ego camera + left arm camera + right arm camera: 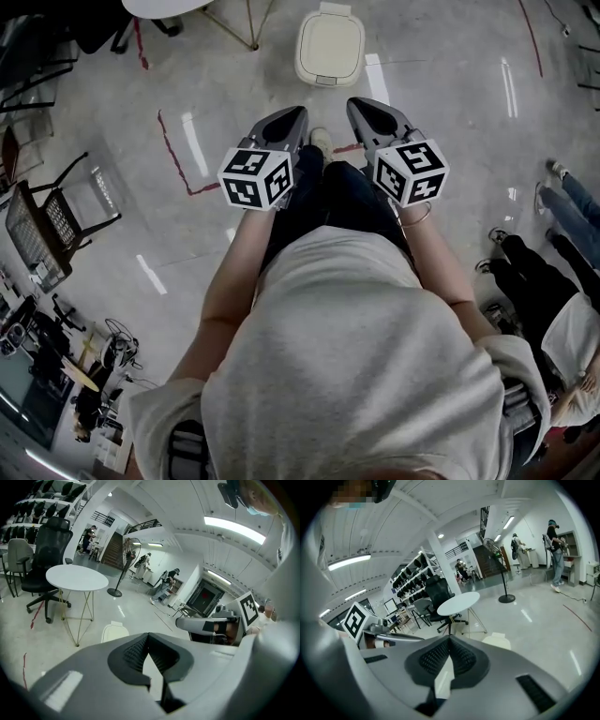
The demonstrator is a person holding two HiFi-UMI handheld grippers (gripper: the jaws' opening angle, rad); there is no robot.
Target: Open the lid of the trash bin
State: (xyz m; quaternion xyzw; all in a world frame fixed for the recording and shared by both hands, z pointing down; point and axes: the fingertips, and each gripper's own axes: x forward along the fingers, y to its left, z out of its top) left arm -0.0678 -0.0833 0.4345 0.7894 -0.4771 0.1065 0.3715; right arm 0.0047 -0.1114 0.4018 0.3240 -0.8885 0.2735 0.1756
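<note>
Cream rectangular plastic trash bin [328, 79] stands on the grey floor [450, 84] at top centre of the head view, its lid [330, 42] down. Left tool [298, 112] and right tool [356, 103] are both closed, empty and well short of it. Recommended: approach, lower one tool, catch the lid's front edge, lift steadily.

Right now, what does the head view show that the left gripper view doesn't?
Only the head view: the person's shoe, the left gripper's marker cube, the trash bin's closed lid seen from above. Only the left gripper view: the staircase, the pedestal fan, the ceiling lights. Both: the trash bin, the round white table, the right gripper.
</note>
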